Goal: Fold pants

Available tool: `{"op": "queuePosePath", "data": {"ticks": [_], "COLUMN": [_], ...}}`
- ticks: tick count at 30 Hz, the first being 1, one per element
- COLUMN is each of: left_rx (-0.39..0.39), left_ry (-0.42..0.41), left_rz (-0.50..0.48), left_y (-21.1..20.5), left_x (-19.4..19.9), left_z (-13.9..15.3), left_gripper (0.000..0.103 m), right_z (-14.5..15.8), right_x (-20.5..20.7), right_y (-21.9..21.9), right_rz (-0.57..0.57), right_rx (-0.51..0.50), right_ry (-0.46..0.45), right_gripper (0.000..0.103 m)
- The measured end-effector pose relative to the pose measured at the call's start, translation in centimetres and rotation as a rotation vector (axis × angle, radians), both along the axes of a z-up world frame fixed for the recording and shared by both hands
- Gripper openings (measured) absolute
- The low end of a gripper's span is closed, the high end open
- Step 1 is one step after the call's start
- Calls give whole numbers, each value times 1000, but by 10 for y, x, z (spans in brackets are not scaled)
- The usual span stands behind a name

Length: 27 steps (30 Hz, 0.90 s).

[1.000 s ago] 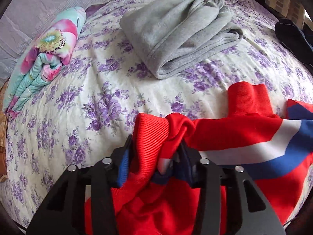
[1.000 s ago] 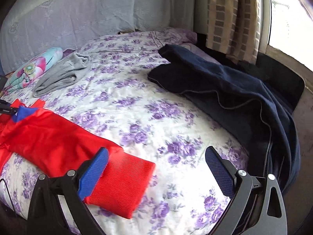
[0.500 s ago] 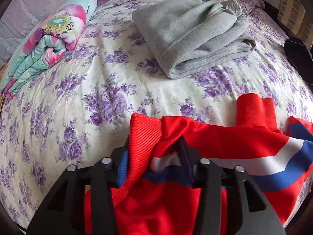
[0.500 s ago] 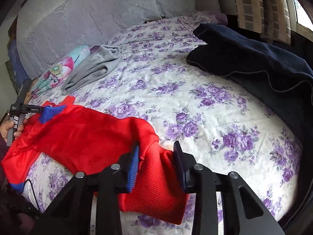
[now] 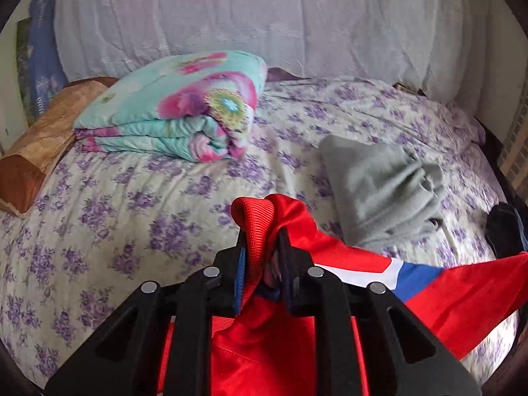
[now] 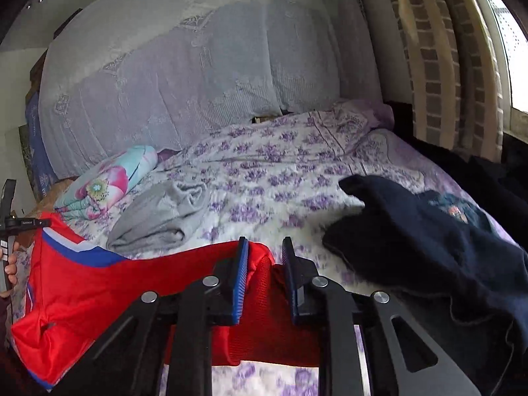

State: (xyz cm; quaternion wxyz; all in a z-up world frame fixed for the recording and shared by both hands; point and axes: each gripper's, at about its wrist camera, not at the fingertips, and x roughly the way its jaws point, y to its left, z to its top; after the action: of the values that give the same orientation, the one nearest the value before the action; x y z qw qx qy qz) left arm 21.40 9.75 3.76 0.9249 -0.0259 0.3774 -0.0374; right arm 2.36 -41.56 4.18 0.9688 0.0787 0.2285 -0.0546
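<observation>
The red pants (image 5: 455, 300), with a white and blue stripe, hang stretched in the air between my two grippers above the bed. My left gripper (image 5: 262, 247) is shut on the ribbed red waistband end, which bunches up between its fingers. My right gripper (image 6: 264, 257) is shut on the ribbed red cuff end of the pants (image 6: 138, 280). In the right wrist view the left gripper (image 6: 10, 224) and the hand holding it show at the far left edge.
The bed (image 5: 132, 204) has a purple floral sheet. On it lie a folded grey garment (image 5: 382, 184), a folded floral quilt (image 5: 184, 112), a brown pillow (image 5: 43, 138) and a dark navy garment (image 6: 429, 250). A curtain (image 6: 439, 49) and window are at the right.
Both grippers have lifted the pants off the bed, so the views now look level across it. The right gripper, open one second ago, has closed on the cuff.
</observation>
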Motion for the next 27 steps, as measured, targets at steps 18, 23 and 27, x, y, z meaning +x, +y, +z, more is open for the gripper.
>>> {"op": "queuePosePath", "data": {"ticks": [18, 23, 27], "left_rx": [100, 232, 144], "left_ry": [197, 226, 147], "left_rz": [239, 270, 297], "left_y": [89, 86, 107], "left_x": [44, 23, -28], "left_z": [-56, -54, -31], "left_gripper": [86, 91, 91], "right_z": [-74, -123, -73], "right_x": [97, 128, 79], "right_y": [25, 32, 55], "right_rz": [-37, -56, -14], "right_rx": [-106, -200, -122], "right_ry": [268, 484, 301], "right_gripper": [96, 89, 85]}}
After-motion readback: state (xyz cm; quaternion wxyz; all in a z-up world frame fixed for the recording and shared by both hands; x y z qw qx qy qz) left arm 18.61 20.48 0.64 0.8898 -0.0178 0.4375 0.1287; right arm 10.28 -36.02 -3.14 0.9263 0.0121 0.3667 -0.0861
